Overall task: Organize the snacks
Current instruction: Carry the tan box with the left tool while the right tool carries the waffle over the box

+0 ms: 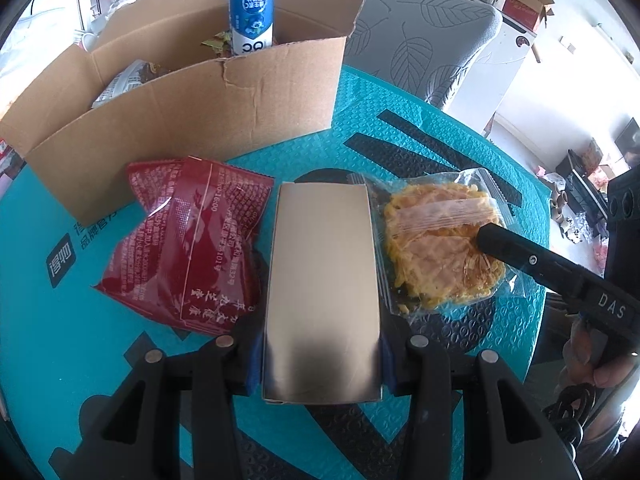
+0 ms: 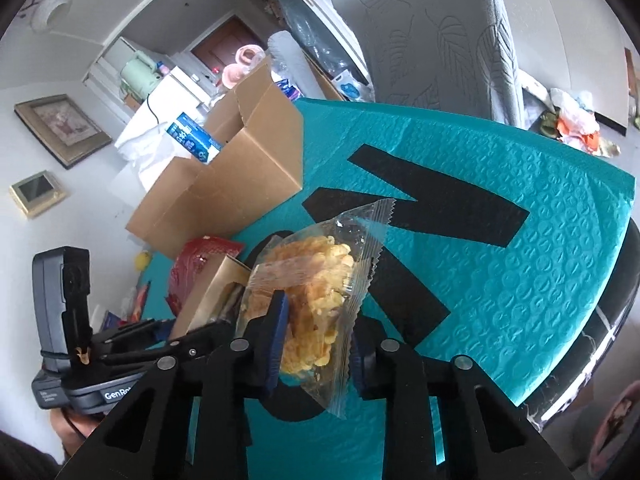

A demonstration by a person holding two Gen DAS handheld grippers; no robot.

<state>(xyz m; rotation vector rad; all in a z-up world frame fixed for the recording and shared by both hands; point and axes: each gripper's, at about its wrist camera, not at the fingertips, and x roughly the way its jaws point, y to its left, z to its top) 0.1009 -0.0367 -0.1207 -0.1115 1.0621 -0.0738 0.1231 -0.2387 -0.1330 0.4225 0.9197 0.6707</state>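
Observation:
My left gripper [image 1: 320,354] is shut on a plain tan carton [image 1: 322,292] and holds it just above the teal mat. A red snack pouch [image 1: 184,240] lies to its left. My right gripper [image 2: 316,354] is shut on a clear packet of yellow crisps [image 2: 312,304]; the packet also shows in the left wrist view [image 1: 436,248], to the right of the carton, with a right gripper finger [image 1: 540,260] on it. An open cardboard box [image 1: 192,120] stands behind, with a blue tube [image 1: 252,4] and other snacks inside.
A teal bubble mat [image 2: 520,264] with black markings covers the round table. A grey leaf-patterned chair [image 1: 420,32] stands behind the table. The box also shows in the right wrist view [image 2: 224,184], far left. Household clutter lies beyond the table edge.

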